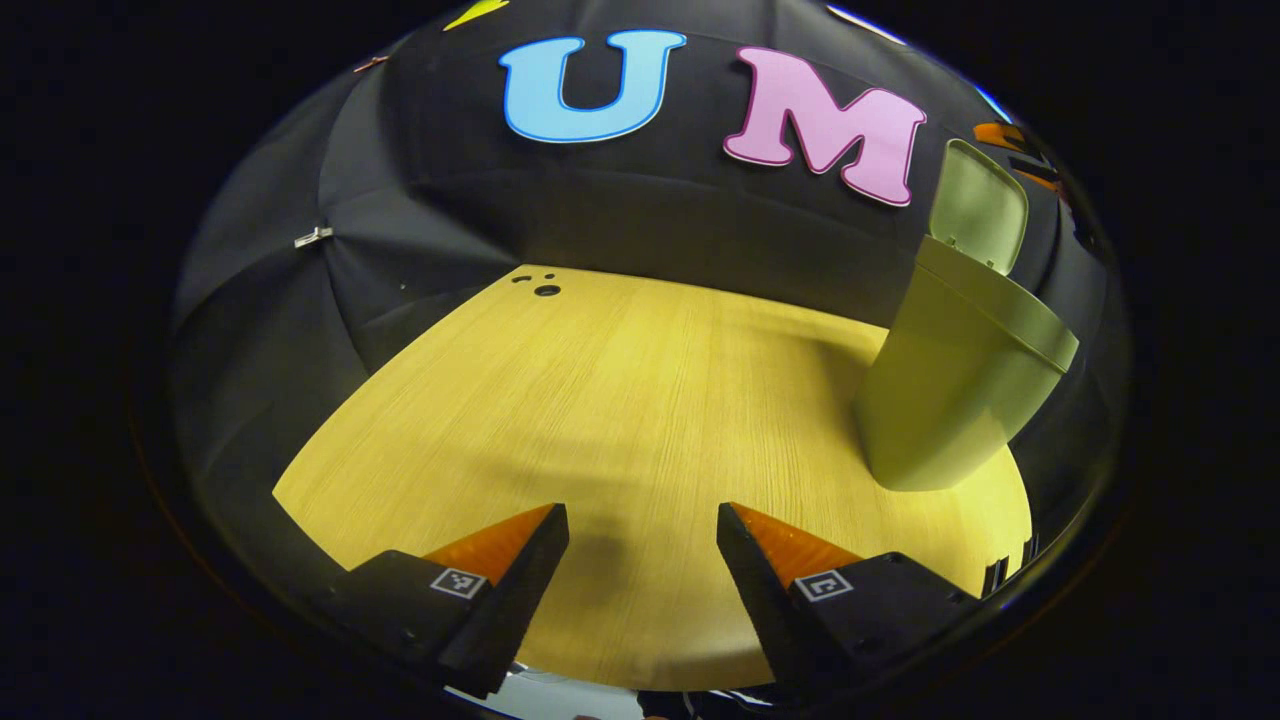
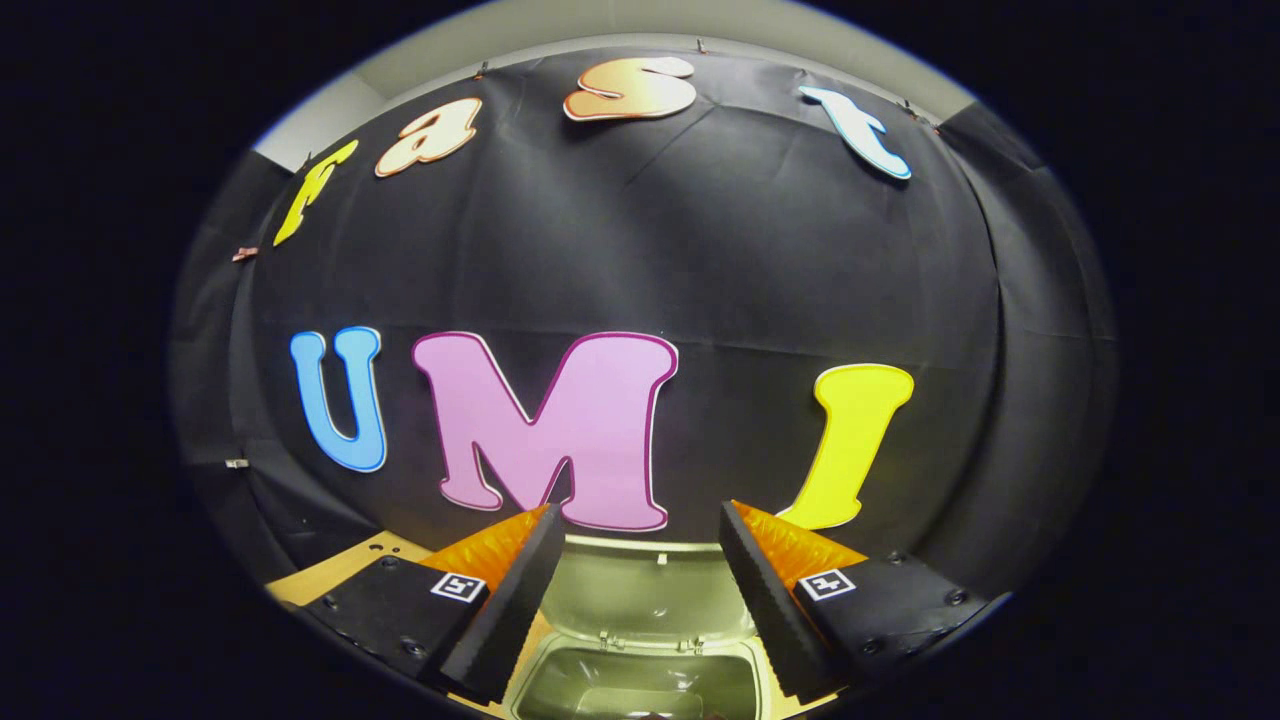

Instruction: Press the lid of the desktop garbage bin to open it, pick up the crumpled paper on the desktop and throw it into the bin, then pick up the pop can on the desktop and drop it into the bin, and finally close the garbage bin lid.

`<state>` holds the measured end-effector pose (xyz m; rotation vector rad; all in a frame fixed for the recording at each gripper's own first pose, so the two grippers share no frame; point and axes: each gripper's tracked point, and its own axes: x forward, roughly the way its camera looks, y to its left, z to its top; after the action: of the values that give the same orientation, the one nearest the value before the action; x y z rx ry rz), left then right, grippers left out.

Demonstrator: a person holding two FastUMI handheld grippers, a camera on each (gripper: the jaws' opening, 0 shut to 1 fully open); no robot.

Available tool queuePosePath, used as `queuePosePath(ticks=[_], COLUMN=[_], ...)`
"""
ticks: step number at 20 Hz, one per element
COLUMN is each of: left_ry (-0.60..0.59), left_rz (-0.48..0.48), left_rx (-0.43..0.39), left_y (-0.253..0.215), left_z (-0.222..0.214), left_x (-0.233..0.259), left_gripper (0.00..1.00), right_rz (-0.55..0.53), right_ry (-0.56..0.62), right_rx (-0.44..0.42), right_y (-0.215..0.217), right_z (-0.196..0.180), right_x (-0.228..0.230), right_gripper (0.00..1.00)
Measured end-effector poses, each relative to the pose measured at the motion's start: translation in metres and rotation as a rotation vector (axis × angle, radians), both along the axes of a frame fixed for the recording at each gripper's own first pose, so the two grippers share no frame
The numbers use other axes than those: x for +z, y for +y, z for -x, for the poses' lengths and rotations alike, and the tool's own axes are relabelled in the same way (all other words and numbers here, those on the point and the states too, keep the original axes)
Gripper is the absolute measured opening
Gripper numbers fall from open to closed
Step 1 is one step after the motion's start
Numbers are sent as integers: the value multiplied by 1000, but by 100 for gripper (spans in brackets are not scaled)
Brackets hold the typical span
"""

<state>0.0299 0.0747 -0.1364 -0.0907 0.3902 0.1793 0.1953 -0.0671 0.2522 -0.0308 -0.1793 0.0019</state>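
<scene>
A pale green desktop bin (image 1: 950, 390) stands on the wooden table at the right of the left gripper view, its lid (image 1: 978, 205) tipped up and back. My left gripper (image 1: 642, 520) hovers open over bare table to the bin's left, nothing between its fingers. In the right gripper view my right gripper (image 2: 642, 525) is open directly above the bin's mouth (image 2: 640, 680), with the raised lid (image 2: 640, 590) behind the opening. Nothing is held between its fingers.
The wooden table (image 1: 620, 400) reaches back to the black cloth wall. A small round hole (image 1: 547, 290) sits near its far edge. A strip of table (image 2: 340, 570) shows left of the bin in the right gripper view.
</scene>
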Motion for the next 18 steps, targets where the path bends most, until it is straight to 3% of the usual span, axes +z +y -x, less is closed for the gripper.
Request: queuePosePath(ticks=[9, 18], left_ry=[1, 19], left_rz=[37, 37], left_rx=[76, 80], left_y=[26, 32], left_z=[19, 24], left_x=[-3, -16], left_gripper=[96, 96], right_rz=[-53, -40], right_ry=[87, 147], right_rx=[-54, -28], right_y=[-7, 0], right_z=[-40, -10], right_x=[-23, -40], right_gripper=[97, 97])
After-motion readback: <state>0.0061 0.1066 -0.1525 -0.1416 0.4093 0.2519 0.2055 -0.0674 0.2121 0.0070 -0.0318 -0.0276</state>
